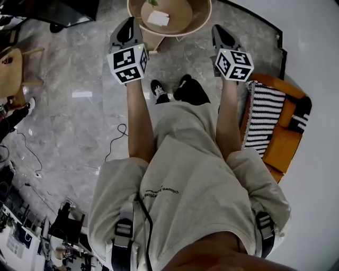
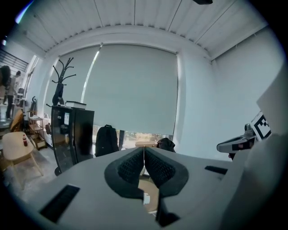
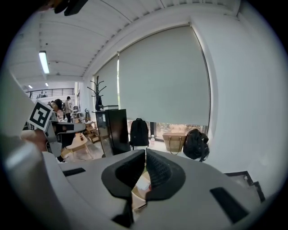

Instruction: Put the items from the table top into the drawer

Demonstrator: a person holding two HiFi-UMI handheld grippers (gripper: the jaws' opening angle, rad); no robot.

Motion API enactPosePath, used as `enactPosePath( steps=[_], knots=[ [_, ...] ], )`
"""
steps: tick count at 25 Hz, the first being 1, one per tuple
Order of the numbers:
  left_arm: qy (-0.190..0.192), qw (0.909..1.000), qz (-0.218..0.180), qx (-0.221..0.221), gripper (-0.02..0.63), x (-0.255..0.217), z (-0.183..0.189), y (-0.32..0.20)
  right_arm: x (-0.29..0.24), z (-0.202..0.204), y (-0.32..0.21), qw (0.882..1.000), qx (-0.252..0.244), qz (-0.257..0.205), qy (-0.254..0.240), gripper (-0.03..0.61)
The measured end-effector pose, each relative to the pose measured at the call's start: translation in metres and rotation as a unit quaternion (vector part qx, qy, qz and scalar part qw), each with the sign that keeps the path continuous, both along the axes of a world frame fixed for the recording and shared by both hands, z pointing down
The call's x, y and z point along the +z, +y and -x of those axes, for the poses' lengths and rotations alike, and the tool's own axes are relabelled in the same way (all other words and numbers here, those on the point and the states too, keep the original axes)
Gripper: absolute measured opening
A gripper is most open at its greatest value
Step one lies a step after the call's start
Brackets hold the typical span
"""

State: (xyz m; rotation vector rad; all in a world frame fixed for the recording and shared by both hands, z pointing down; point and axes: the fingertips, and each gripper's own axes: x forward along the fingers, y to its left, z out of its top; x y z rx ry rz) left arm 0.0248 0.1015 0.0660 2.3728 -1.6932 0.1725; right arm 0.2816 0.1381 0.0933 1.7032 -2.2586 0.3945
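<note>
The person stands just short of a round wooden table (image 1: 204, 16) at the far end of the marbled floor (image 1: 79, 122), with both arms held out in front. The left gripper (image 1: 130, 24) and the right gripper (image 1: 217, 29) point towards the table's near edge and a little downward. That looks like a stance for arriving at the work, not for doing it.

Each gripper's own view shows its jaws pressed together with nothing between them. Both pairs are clenched on empty air, probably so they are compact to carry.

On the tabletop lies a small white item (image 1: 158, 19), flat like a card or packet. A scrap of something green (image 1: 153, 2) sits beyond it at the far edge. Neither is touched by a gripper. I cannot make out the drawer from here.

To the right, an orange chair (image 1: 283, 151) with a striped cushion (image 1: 263, 119) stands close by the person's leg. A loose cable (image 1: 117, 138) trails on the floor to the left.

I judge the task as barely begun, because the jaws must part before anything can be taken.
</note>
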Motion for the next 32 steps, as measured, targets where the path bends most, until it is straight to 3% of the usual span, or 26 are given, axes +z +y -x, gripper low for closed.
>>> enactPosePath(
  steps=[4,9,16,24,32],
  knots=[
    [0.007,0.9999,0.003,0.009,0.021,0.004,-0.012,-0.015,-0.003,-0.024,-0.009,1.0,0.024,-0.003,-0.001,0.035],
    [-0.011,0.9999,0.003,0.004,0.021,0.007,-0.016,-0.032,0.009,-0.038,-0.039,0.999,0.026,0.002,-0.018,0.035],
    [-0.027,0.9988,-0.006,-0.039,0.021,-0.011,-0.005,-0.091,0.009,-0.022,-0.132,0.998,-0.022,0.0,-0.052,0.035],
    [-0.028,0.9961,0.03,-0.078,0.021,0.017,0.008,-0.174,0.031,0.001,-0.25,0.995,-0.069,0.023,-0.067,0.035],
    [-0.024,0.9841,0.067,-0.163,0.021,0.043,0.027,-0.221,0.049,0.034,-0.356,0.985,-0.152,0.049,-0.072,0.035]
  ],
)
